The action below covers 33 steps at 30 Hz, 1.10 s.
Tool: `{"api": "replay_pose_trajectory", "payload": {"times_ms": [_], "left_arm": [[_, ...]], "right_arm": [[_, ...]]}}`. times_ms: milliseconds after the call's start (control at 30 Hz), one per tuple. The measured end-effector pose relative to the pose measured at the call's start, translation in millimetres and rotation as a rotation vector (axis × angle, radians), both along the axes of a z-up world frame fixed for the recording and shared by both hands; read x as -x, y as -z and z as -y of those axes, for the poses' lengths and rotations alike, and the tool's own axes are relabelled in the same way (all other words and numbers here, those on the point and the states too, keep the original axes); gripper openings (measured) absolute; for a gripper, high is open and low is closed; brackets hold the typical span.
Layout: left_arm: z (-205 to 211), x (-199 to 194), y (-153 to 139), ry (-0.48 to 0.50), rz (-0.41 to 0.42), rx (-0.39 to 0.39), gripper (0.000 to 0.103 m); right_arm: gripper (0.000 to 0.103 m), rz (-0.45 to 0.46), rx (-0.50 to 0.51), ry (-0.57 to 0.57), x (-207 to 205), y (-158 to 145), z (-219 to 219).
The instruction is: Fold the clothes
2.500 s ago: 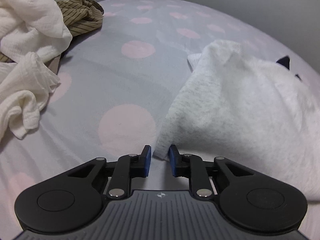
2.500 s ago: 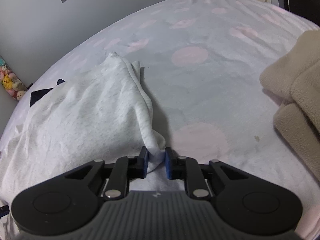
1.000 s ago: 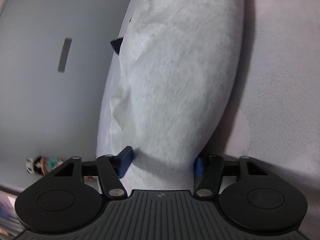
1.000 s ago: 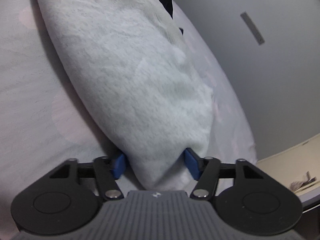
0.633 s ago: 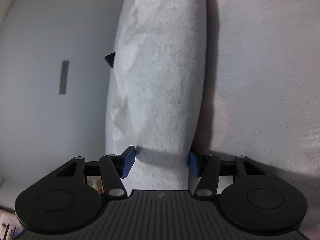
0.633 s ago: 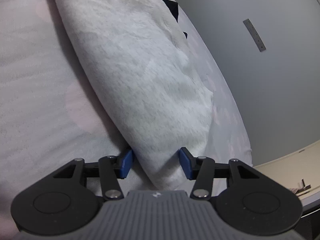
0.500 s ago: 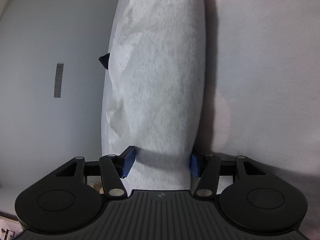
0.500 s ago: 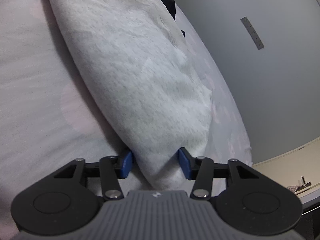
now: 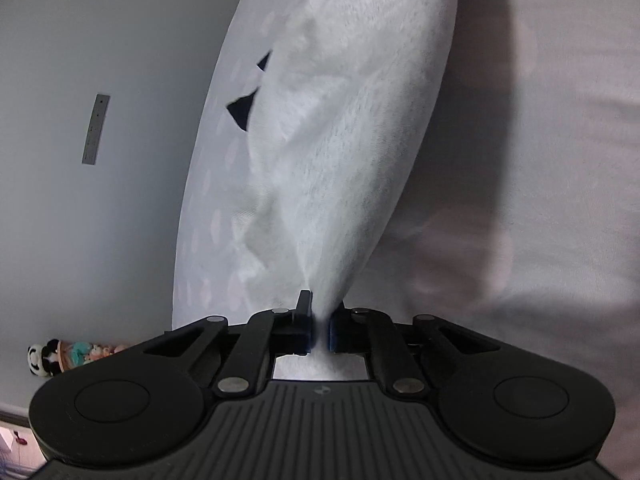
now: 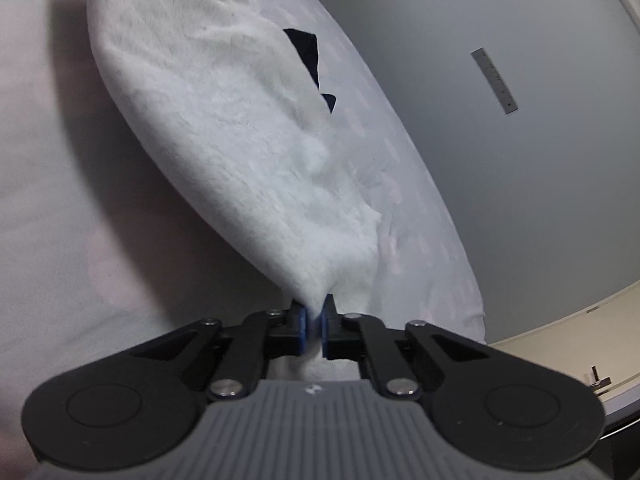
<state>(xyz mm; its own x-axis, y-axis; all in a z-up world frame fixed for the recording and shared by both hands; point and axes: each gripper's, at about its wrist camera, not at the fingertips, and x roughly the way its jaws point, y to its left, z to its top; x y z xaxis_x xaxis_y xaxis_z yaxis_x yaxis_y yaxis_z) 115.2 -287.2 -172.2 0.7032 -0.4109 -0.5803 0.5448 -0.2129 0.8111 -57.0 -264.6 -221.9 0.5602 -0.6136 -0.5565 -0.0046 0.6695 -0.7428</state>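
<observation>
Against a plain grey wall [image 9: 100, 220] sits the bed, its pale sheet [image 9: 560, 200] dotted faint pink. Fuzzy white garment [image 9: 352, 152] stretches taut above it, a dark navy scrap [image 9: 240, 110] peeking behind. Left gripper [image 9: 319, 330] and right gripper [image 10: 315, 326] each pinch a bunched corner; the fabric's far ends run out of sight.

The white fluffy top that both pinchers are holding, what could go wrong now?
1. Each gripper, left and right, pinches only a thin bunch of the white top. If one slips, that corner could drop and spoil the fold.
2. The top is already rumpled near its dark patches, so those creases might get folded in.
3. It lies close to the far edge of the bed, beside the wall, so a hard pull that way could drag it off.
</observation>
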Motion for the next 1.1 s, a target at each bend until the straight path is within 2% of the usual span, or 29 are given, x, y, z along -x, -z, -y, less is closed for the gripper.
{"api": "replay_pose_trajectory", "payload": {"times_ms": [100, 200, 300, 467, 600, 733, 933, 1100], "left_arm": [[-13, 8, -23, 0.031, -0.013, -0.015, 0.005], [-35, 27, -39, 0.061, -0.036, -0.032, 0.005], [-59, 52, -47, 0.091, -0.07, -0.065, 0.005], [-91, 85, -38, 0.1, -0.139, -0.122, 0.005], [-88, 88, -14, 0.05, -0.197, -0.144, 0.005], [-74, 78, -9, -0.005, -0.249, -0.158, 0.007], [-89, 82, -25, -0.068, -0.336, -0.123, 0.012], [-99, 87, -55, -0.123, -0.432, -0.049, 0.015]], "right_arm": [[0.006, -0.039, 0.011, -0.034, 11, -23, -10], [0.006, -0.074, -0.029, -0.041, 28, -46, -21], [0.006, -0.12, -0.073, -0.048, 50, -56, -39], [0.006, -0.183, -0.164, -0.055, 81, -61, -69], [0.007, -0.238, -0.195, -0.041, 83, -43, -73], [0.008, -0.28, -0.238, -0.02, 83, -33, -71], [0.008, -0.277, -0.296, 0.001, 94, -44, -76], [0.007, -0.198, -0.388, 0.067, 106, -71, -61]]}}
